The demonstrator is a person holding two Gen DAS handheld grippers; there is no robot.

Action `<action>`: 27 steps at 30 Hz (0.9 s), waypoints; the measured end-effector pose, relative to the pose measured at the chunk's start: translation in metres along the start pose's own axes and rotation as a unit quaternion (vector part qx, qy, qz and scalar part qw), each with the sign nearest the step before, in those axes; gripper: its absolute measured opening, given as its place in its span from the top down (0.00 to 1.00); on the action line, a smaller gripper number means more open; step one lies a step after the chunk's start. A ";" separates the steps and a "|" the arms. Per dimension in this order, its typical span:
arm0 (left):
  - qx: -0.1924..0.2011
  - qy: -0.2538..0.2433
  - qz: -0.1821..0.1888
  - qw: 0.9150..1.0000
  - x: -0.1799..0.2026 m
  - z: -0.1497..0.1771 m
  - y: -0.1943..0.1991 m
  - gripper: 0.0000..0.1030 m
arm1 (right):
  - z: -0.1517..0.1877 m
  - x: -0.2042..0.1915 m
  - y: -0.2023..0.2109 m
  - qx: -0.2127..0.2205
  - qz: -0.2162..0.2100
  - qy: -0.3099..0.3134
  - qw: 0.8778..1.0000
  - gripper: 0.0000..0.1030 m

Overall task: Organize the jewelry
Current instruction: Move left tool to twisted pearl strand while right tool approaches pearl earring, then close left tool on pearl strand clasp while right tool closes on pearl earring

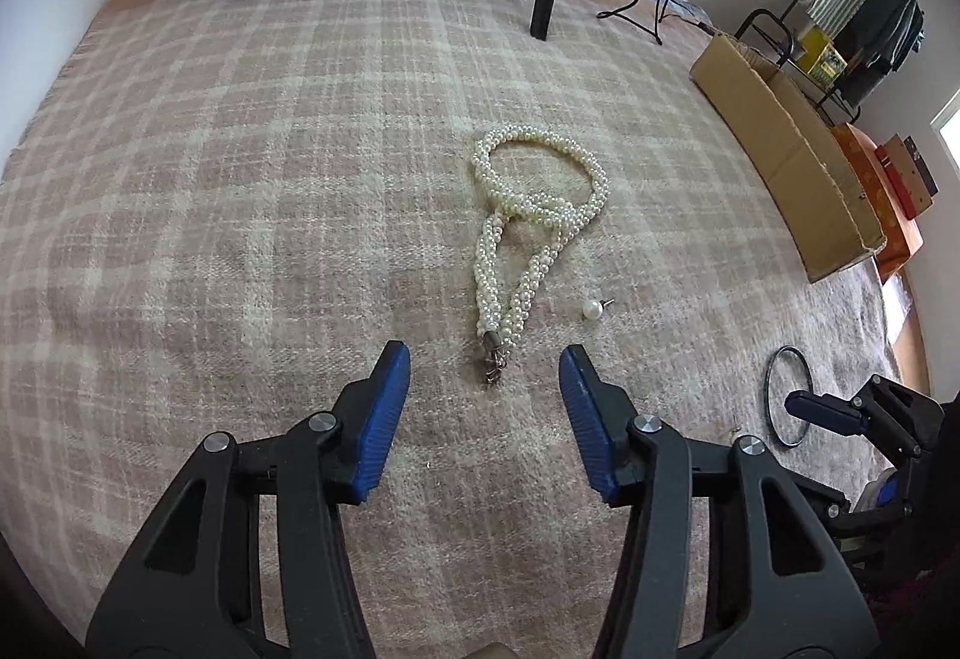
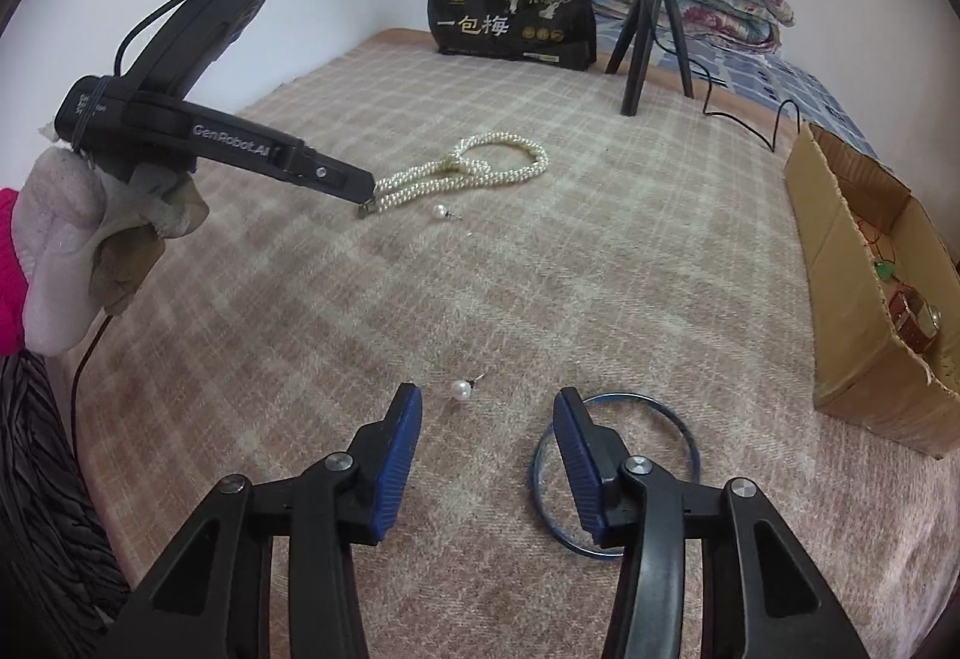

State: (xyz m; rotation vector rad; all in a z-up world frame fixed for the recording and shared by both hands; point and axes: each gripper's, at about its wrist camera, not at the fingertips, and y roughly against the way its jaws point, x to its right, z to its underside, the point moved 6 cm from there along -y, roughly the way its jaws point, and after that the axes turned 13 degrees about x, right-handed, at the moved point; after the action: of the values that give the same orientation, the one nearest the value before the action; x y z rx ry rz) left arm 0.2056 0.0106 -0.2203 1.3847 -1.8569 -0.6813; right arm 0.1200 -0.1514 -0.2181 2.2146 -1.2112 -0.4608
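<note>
The left hand-held gripper [image 1: 485, 366] stands half open, holding nothing, at the pearl necklace's [image 1: 528, 215] clasp; the right hand-held gripper [image 2: 487, 404], likewise half open and holding nothing, straddles a pearl earring [image 2: 461, 390] nearer the camera than the necklace.

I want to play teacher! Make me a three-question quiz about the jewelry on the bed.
1. True or false: the left gripper is holding the pearl necklace.
2. Which piece has one finger of the right gripper inside its circle? A) bangle B) necklace C) watch
3. Fill in: the watch lies in the cardboard ___.

Key: 1 false, its jaws stand open at the clasp end. 2 A. 3 box.
</note>
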 end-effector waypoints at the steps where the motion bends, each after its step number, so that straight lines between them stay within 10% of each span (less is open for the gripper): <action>1: -0.003 -0.003 -0.001 1.000 0.000 0.001 -0.002 0.57 | 0.000 -0.001 -0.001 -0.001 -0.001 0.002 1.000 0.56; 13: 0.000 -0.030 -0.010 0.999 0.003 0.003 -0.015 0.58 | -0.001 -0.006 -0.013 -0.010 -0.008 0.006 1.000 0.63; 20: 0.008 -0.059 -0.021 0.998 0.007 0.002 -0.018 0.85 | 0.001 -0.003 -0.017 -0.014 -0.005 0.000 1.000 0.65; 27: 0.010 -0.069 -0.022 0.997 0.010 0.002 -0.018 0.92 | 0.002 -0.003 -0.023 -0.019 -0.008 -0.004 1.000 0.67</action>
State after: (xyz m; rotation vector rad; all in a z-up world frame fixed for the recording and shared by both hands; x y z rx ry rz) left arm 0.2125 -0.0042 -0.2326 1.4271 -1.9496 -0.8007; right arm 0.1324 -0.1398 -0.2336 2.1924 -1.1806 -0.4956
